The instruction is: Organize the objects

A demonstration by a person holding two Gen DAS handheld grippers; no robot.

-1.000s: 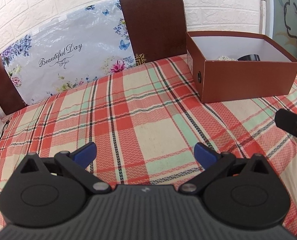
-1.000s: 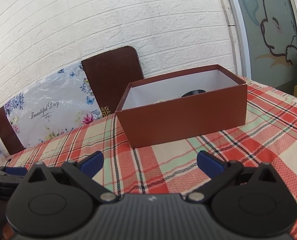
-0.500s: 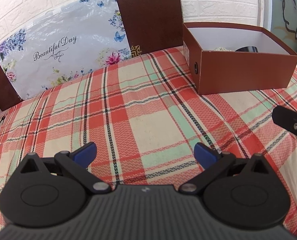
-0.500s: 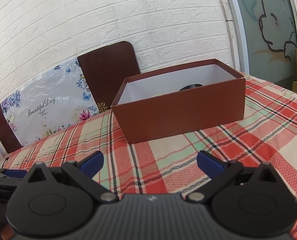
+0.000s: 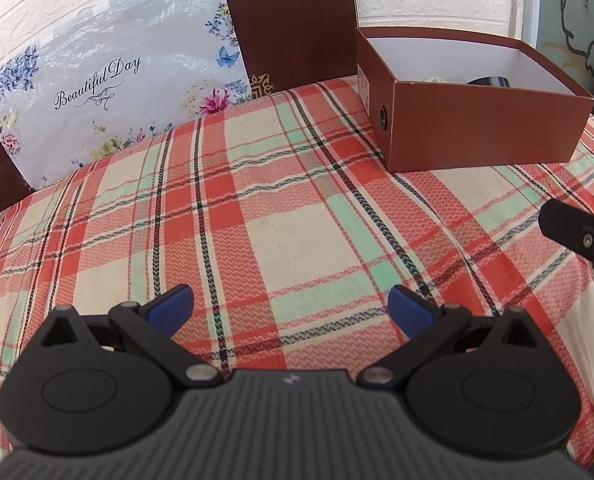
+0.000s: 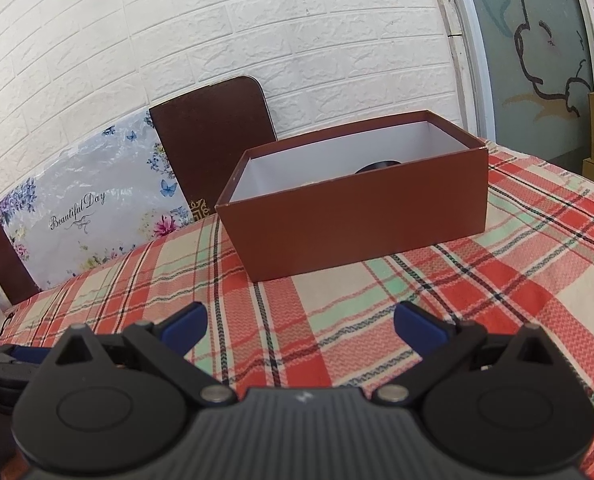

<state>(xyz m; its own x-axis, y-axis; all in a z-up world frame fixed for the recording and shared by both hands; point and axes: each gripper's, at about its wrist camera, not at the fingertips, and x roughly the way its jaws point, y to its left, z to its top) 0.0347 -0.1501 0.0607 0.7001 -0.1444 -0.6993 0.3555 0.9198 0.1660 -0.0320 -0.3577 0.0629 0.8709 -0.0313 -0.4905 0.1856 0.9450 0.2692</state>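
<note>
Left gripper (image 5: 291, 306) & right gripper (image 6: 299, 322): fingers wide apart, nothing held, over plaid tablecloth (image 5: 297, 216). Open brown shoebox (image 6: 361, 224) w/ dark object (image 6: 379, 166) inside.

The box (image 5: 481, 124) is a brown cardboard shoebox with a white inside, lidless and open upward, standing flat on the plaid cloth. It fills the upper right of the left wrist view and sits at centre, slightly right, in the right wrist view (image 6: 361, 216). Inside, a dark round object (image 5: 489, 81) and something pale (image 5: 435, 79) barely show above the rim.
</note>
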